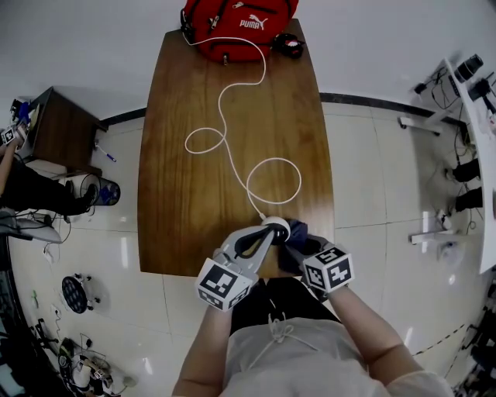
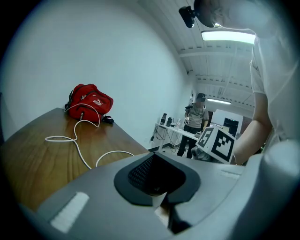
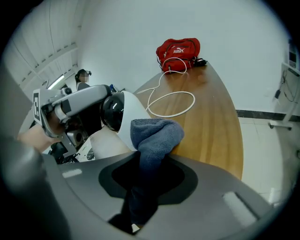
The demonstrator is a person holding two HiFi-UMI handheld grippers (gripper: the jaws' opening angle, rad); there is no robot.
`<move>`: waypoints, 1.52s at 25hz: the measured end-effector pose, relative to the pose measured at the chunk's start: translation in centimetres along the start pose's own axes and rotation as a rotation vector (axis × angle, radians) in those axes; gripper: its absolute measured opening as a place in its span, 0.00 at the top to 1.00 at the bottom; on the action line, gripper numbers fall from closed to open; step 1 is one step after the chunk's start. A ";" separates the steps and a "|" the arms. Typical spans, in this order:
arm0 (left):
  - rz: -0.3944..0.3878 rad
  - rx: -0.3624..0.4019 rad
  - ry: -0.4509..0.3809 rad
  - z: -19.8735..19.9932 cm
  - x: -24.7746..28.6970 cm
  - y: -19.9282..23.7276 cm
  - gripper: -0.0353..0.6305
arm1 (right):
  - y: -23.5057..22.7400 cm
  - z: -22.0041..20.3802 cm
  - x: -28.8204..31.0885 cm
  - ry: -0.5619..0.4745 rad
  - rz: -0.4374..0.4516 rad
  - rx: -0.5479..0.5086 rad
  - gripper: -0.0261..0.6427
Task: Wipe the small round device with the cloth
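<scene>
The small round device [image 1: 276, 226] is white with a black face and is lifted just over the near edge of the wooden table [image 1: 178, 194]. My left gripper [image 1: 267, 231] is shut on it, and in the left gripper view only a pale sliver shows between the closed jaws of that gripper [image 2: 161, 205]. A dark blue cloth [image 1: 297, 233] hangs from my right gripper [image 1: 301, 248], which is shut on it. In the right gripper view the bunched cloth [image 3: 154, 136] presses against the device's white side [image 3: 123, 124], which the left gripper [image 3: 96, 112] holds from the left.
A white cable [image 1: 225, 101] runs in loops from the device across the table to a red bag [image 1: 236, 23] at the far end, beside a small black item [image 1: 288, 45]. A dark cabinet [image 1: 66, 132] stands on the floor at left. A person [image 2: 197, 117] stands in the background.
</scene>
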State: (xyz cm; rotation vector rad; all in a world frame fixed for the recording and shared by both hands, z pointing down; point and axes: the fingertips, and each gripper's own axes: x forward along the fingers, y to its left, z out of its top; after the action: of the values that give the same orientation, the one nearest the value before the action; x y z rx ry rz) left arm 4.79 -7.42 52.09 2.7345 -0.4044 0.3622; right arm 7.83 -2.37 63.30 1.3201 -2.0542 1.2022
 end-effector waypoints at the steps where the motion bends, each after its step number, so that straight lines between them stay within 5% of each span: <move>1: 0.012 0.005 -0.002 -0.1 0.0 0.0 0.94 | -0.3 0.3 -0.3 0.000 -0.010 -0.002 0.80; 5: 0.029 -0.016 0.008 -0.5 -0.1 0.2 0.94 | -0.3 4.0 -3.3 -0.086 -0.014 -0.060 0.80; 10: 0.034 0.012 0.040 -0.4 -0.1 0.1 0.94 | 1.8 10.2 -5.6 -0.233 0.082 -0.131 0.80; 25: 0.017 0.003 0.029 0.4 0.0 0.9 0.94 | -2.4 7.2 0.7 -0.115 0.057 0.126 0.80; 30: 0.014 -0.003 0.044 0.3 0.1 1.4 0.94 | -2.7 4.3 2.1 0.011 0.032 0.105 0.80; 35: 0.005 -0.027 0.045 0.2 0.1 1.4 0.94 | -2.8 7.4 -0.8 -0.088 0.056 0.101 0.80; 38: 0.000 -0.028 0.051 0.2 0.2 1.4 0.94 | -0.1 11.4 -3.8 -0.156 0.198 0.060 0.80</move>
State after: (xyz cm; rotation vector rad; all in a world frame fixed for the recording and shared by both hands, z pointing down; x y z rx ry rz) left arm 4.57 -8.76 52.36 2.6926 -0.3928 0.4219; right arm 10.84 -9.95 54.43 1.2995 -2.3222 1.2894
